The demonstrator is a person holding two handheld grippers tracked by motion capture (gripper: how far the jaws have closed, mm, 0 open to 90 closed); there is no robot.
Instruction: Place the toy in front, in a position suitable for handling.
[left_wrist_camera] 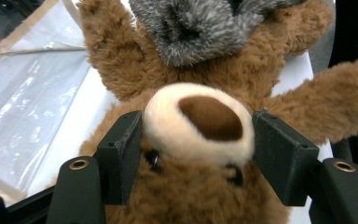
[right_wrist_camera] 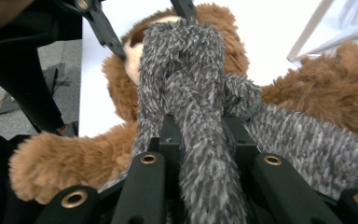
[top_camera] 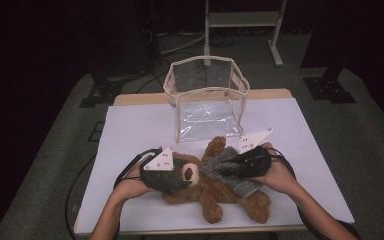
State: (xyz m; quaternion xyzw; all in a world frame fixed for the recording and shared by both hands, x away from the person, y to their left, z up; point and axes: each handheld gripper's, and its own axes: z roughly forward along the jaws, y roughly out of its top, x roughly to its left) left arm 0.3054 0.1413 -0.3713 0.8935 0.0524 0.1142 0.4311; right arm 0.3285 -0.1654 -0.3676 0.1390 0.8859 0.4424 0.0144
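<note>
A brown teddy bear (top_camera: 220, 195) lies on its back on the white table (top_camera: 140, 125), with a grey fuzzy scarf (top_camera: 245, 186) across its chest. My left gripper (top_camera: 182, 182) comes in from the left. In the left gripper view its jaws press on both sides of the bear's head, flanking the cream muzzle (left_wrist_camera: 198, 123), so my left gripper (left_wrist_camera: 198, 149) is shut on the head. My right gripper (top_camera: 225, 169) comes from the right over the bear's chest. My right gripper (right_wrist_camera: 200, 135) is shut on a bunched strand of the scarf (right_wrist_camera: 182, 70), which runs up toward the bear's neck.
A clear plastic bag with beige trim (top_camera: 205, 97) stands open at the back middle of the table, just beyond the bear's raised arm (top_camera: 216, 146). A metal stand (top_camera: 242, 20) is on the floor behind the table. White tabletop lies bare left and right of the bear.
</note>
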